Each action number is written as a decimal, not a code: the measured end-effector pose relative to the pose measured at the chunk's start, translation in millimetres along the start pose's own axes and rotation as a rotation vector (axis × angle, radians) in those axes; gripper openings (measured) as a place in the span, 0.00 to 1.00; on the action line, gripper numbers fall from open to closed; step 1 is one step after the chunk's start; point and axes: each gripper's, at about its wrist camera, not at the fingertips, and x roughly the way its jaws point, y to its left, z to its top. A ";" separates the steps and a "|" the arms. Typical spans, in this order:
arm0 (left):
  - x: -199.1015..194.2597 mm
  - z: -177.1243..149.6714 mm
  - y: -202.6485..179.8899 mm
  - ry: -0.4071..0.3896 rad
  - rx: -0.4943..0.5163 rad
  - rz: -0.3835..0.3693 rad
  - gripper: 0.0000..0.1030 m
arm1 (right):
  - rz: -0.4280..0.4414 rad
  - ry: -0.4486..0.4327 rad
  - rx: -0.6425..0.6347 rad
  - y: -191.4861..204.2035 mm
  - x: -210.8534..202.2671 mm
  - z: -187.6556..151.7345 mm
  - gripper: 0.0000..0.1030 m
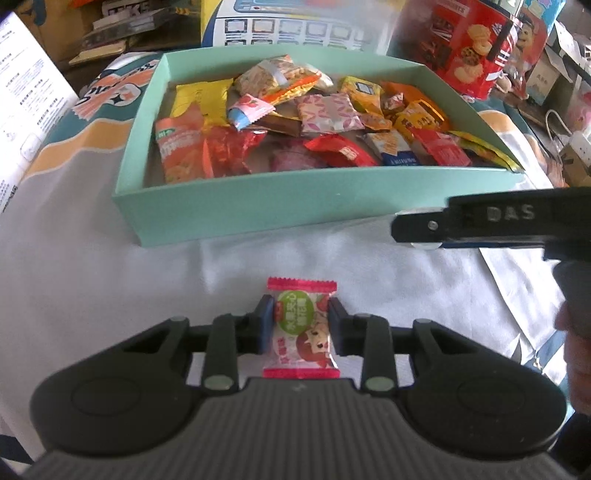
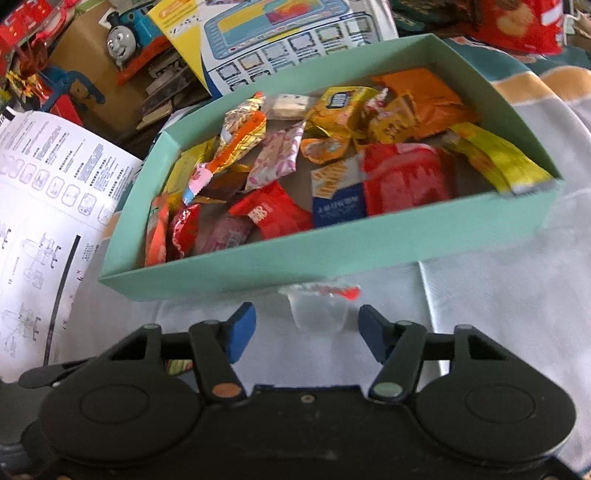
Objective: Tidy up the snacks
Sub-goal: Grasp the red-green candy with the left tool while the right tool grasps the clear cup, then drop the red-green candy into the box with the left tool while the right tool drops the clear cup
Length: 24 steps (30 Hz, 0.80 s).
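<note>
A mint-green box [image 1: 280, 206] [image 2: 332, 254] holds several wrapped snacks. My left gripper [image 1: 300, 321] is shut on a candy packet [image 1: 301, 332] with red ends and a green label, just above the white cloth in front of the box. My right gripper [image 2: 306, 328] is open, its blue pads on either side of a clear jelly cup [image 2: 319, 306] that lies on the cloth by the box's front wall. The right gripper also shows in the left wrist view [image 1: 480, 223], by the box's front right corner.
A red cookie tin [image 1: 465, 44] stands behind the box at the right. A toy box [image 2: 288, 40] and a toy train [image 2: 125, 33] lie behind it. A printed instruction sheet [image 2: 48, 206] lies left of the box. The patterned cloth [image 1: 92, 258] covers the table.
</note>
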 end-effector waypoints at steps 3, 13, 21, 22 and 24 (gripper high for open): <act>0.9 -0.4 2.7 -0.004 -0.008 -0.003 0.31 | -0.027 -0.025 -0.059 10.1 7.5 1.5 0.46; 0.1 -2.7 5.7 0.002 0.003 -0.008 0.50 | -0.041 -0.034 -0.110 14.2 0.2 -11.6 0.39; -3.3 -8.9 0.9 0.003 0.031 0.042 0.29 | -0.040 -0.035 -0.096 6.9 -13.2 -25.7 0.39; -4.1 -8.7 3.0 0.005 0.015 0.035 0.28 | -0.040 -0.035 -0.094 6.7 -14.2 -26.6 0.39; -6.0 -9.4 6.6 0.006 -0.011 0.035 0.27 | -0.041 -0.033 -0.088 5.8 -17.4 -29.7 0.39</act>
